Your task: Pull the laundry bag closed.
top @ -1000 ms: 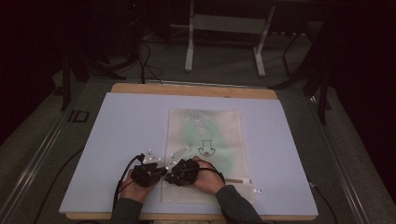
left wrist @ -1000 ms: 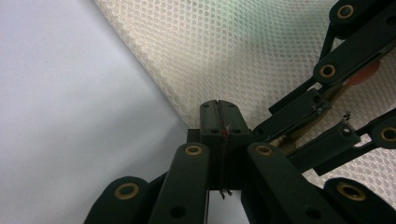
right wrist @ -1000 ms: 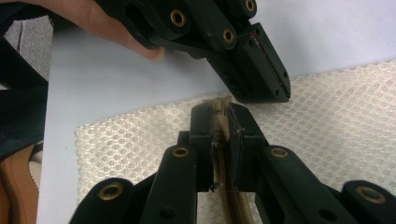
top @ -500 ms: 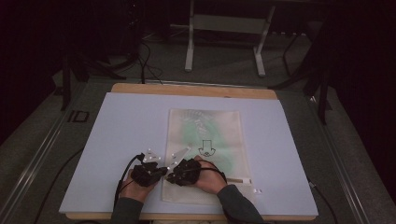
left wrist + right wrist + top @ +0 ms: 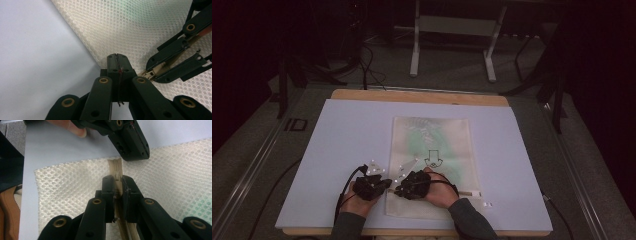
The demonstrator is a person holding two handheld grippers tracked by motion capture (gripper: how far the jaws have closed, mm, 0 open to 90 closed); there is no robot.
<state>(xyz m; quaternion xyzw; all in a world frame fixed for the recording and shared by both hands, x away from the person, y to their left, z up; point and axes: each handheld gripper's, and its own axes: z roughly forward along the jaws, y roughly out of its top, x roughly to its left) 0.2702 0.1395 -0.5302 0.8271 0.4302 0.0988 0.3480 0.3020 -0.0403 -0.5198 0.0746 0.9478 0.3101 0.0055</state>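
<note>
The white-topped table (image 5: 352,150) carries one large thing, a flat mesh bag (image 5: 432,150) of pale netting lying lengthwise down its middle, with something green showing faintly through the weave and a black arrow printed on it. Everything else sits at the bag's near end. A beige zipper (image 5: 115,168) runs across that end, parallel to the near edge, and both tools are at its left end, by the bag's near-left corner.

The left gripper (image 5: 117,61) rests at the bag's left edge, right where the netting meets the bare table. Its jaws are pressed together, and a thin dark-red sliver shows in the seam between them; whether they also pinch the hem of the mesh is hard to say from this angle, though it looks that way. The right gripper (image 5: 117,183) lies just beside it, further in over the bag, jaws narrowed onto the zipper, with what seems to be the slider between the pads.

The bag should handle as light, limp and floppy: netting with no stiffness, which bunches and drags along the table if pulled from one point alone. The smooth table top gives it little hold. The sound places to grip are the stiffer zipper tape or hem at the corner, to anchor it, and the small slider, which is hard and could slip from the pads.
</note>
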